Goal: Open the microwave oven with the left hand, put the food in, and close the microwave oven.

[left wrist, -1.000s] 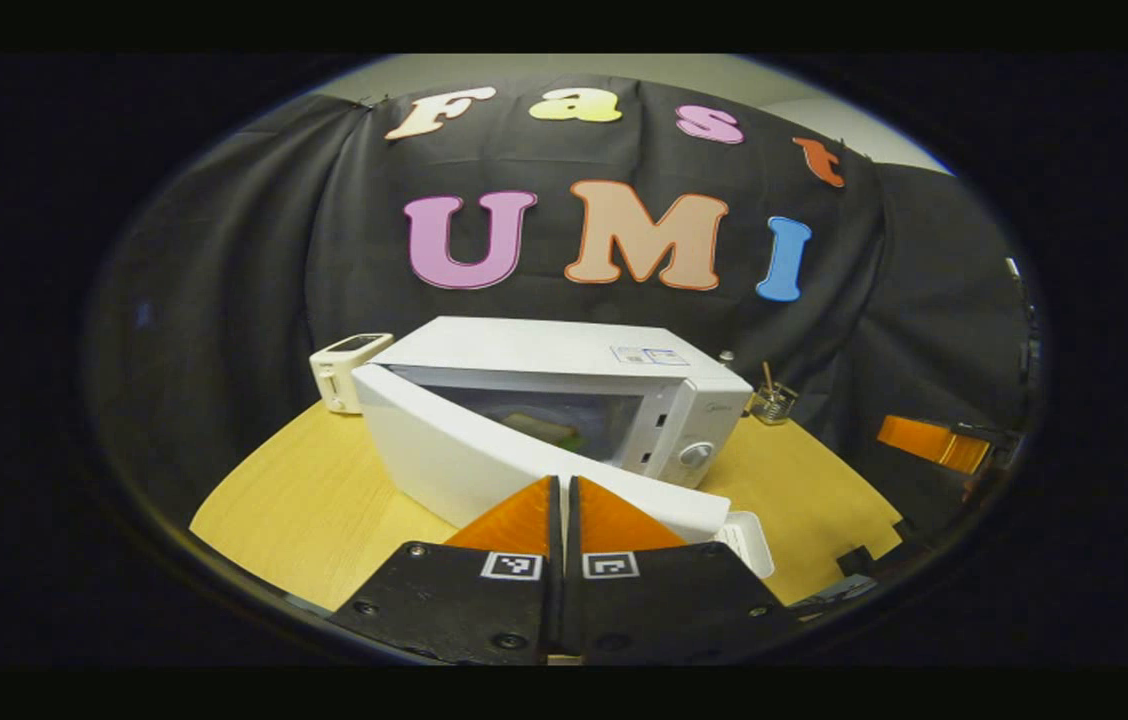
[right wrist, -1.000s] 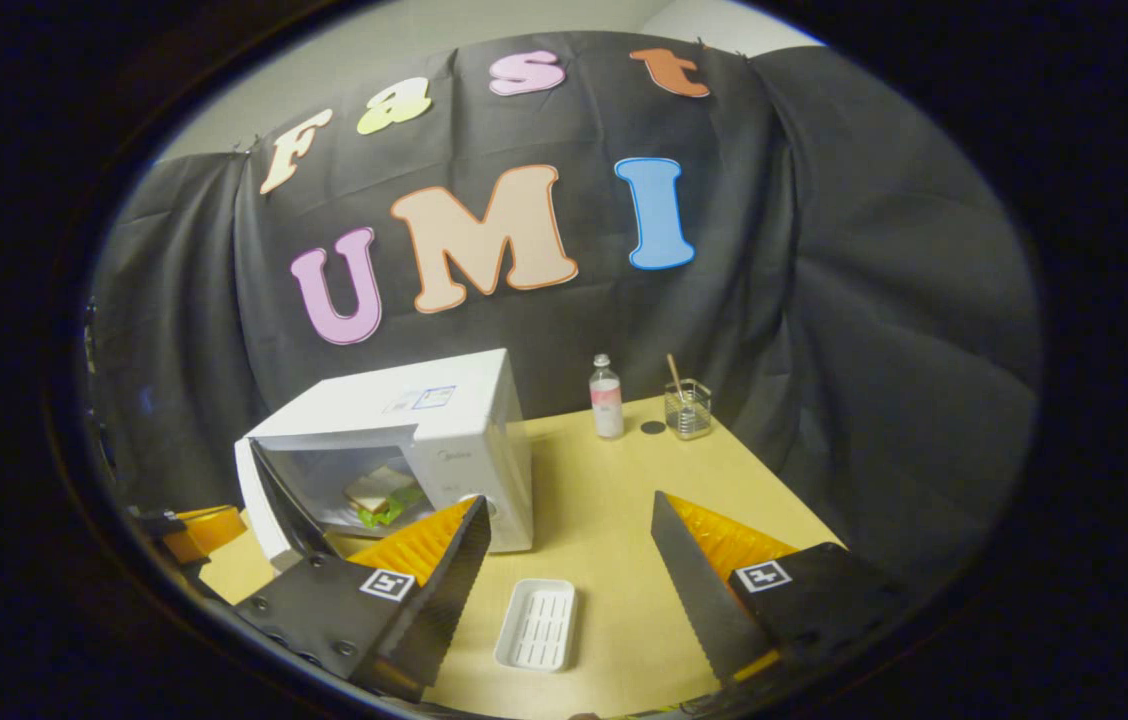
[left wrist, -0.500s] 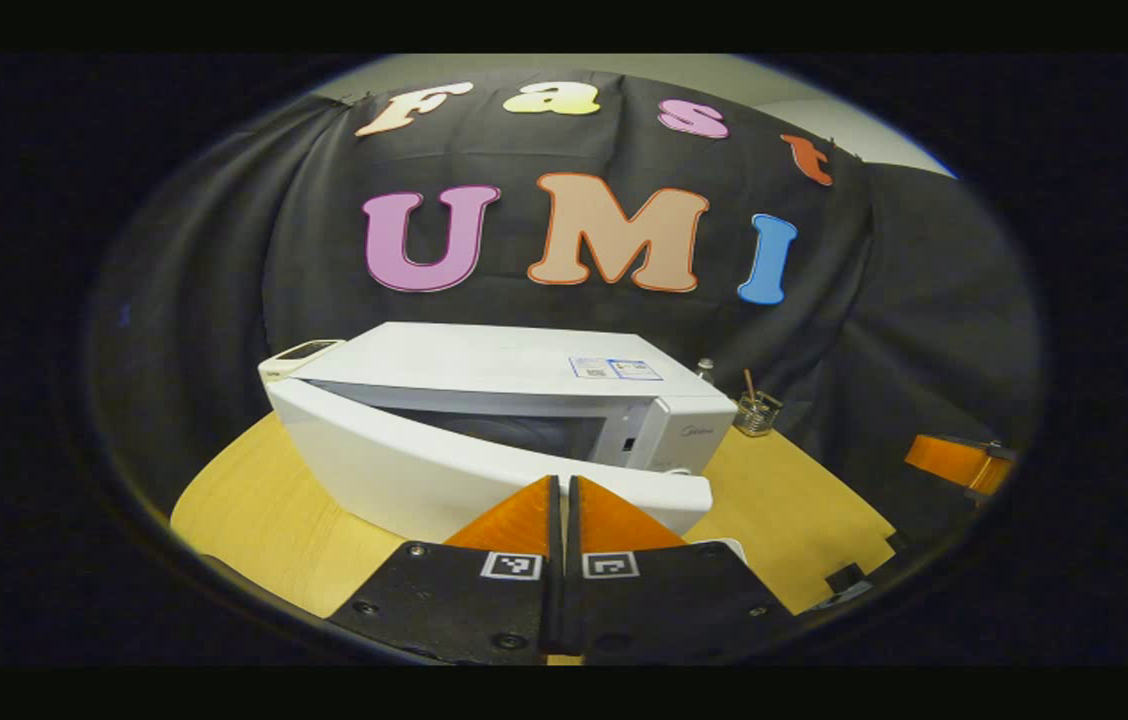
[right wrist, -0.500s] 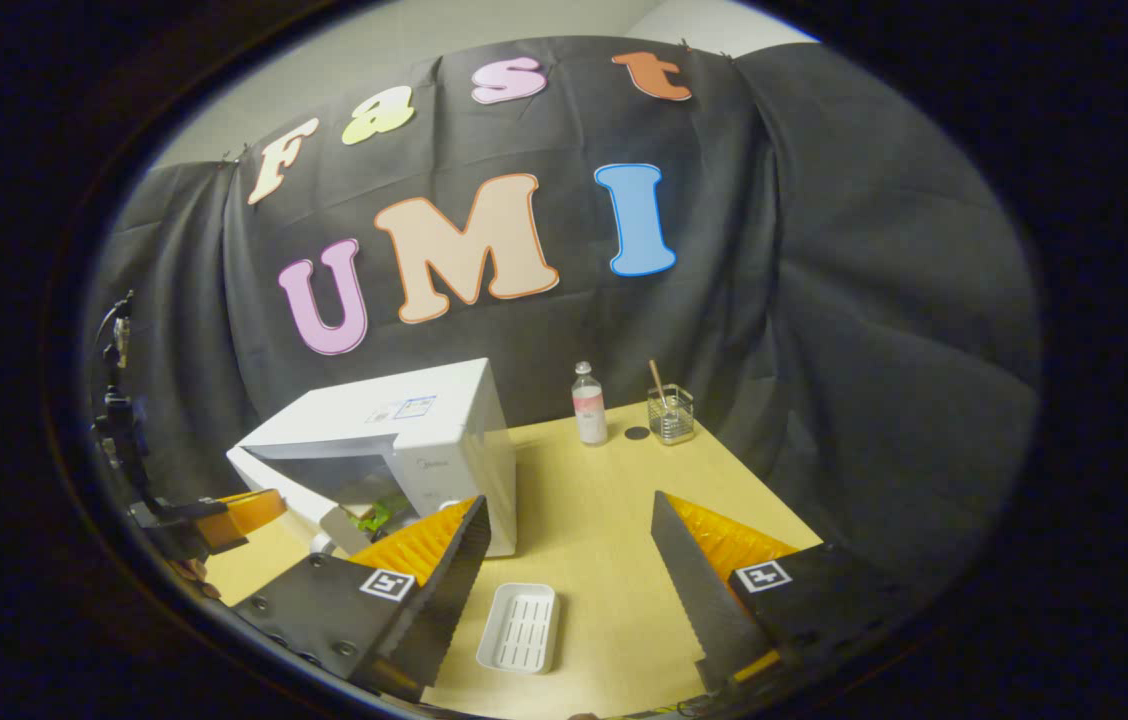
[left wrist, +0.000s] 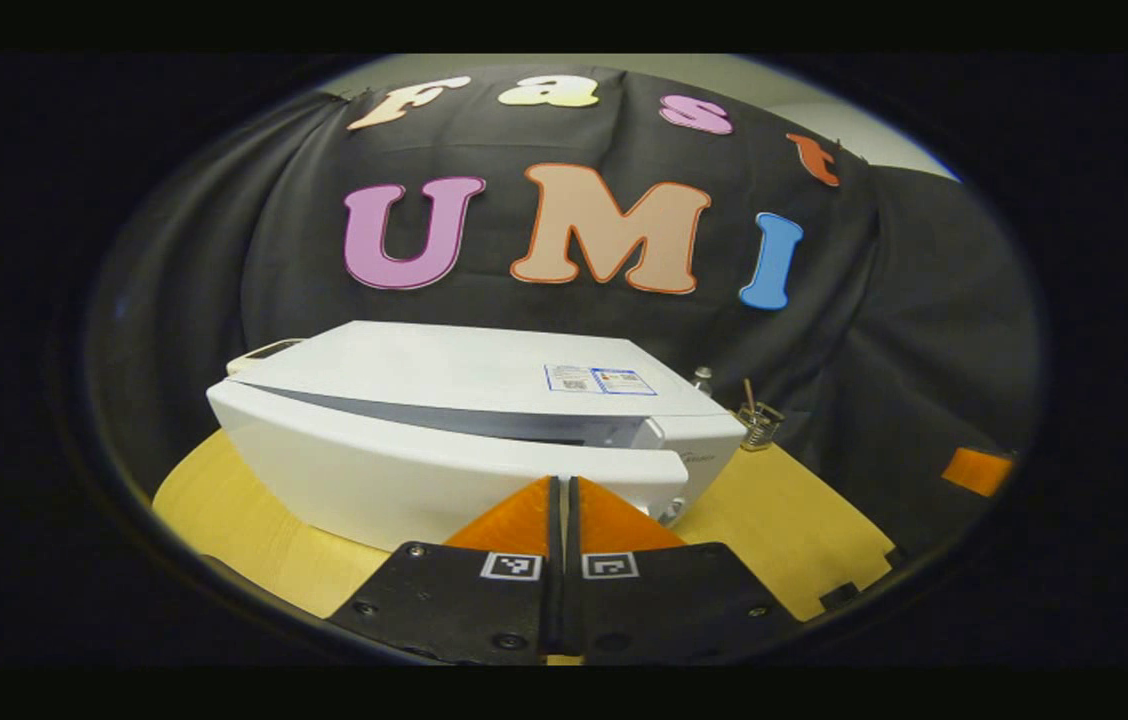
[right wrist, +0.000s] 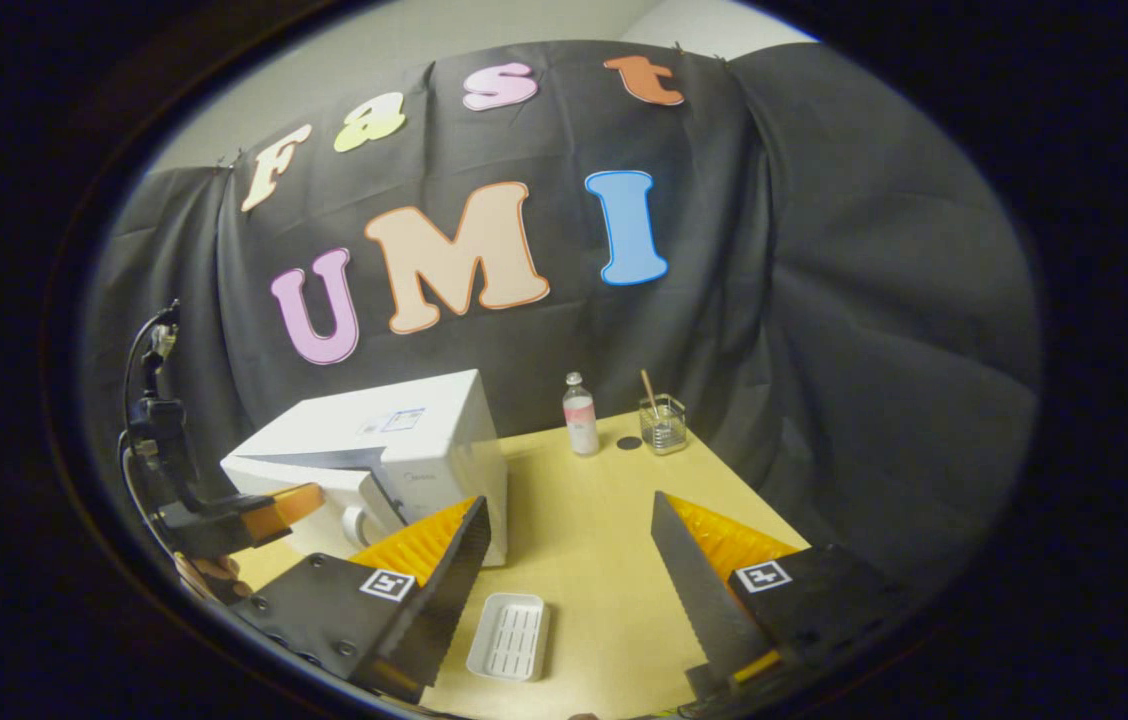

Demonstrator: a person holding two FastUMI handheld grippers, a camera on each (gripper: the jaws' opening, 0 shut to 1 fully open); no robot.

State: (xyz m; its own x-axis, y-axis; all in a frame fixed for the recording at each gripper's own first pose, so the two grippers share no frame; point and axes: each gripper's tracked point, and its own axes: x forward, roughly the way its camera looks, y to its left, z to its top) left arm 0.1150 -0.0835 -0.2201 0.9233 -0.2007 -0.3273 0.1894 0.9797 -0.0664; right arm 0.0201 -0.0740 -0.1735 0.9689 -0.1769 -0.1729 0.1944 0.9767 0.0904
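White microwave door nearly shut against left tool.

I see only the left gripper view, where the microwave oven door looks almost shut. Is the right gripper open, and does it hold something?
Observer: The right gripper is open and holds nothing.
Operator: What lies near it?
Observer: An empty white tray lies on the table, in front of the microwave oven.
Operator: Does my gripper touch the door?
Observer: From the side, the left gripper appears to press its tips on the door front.
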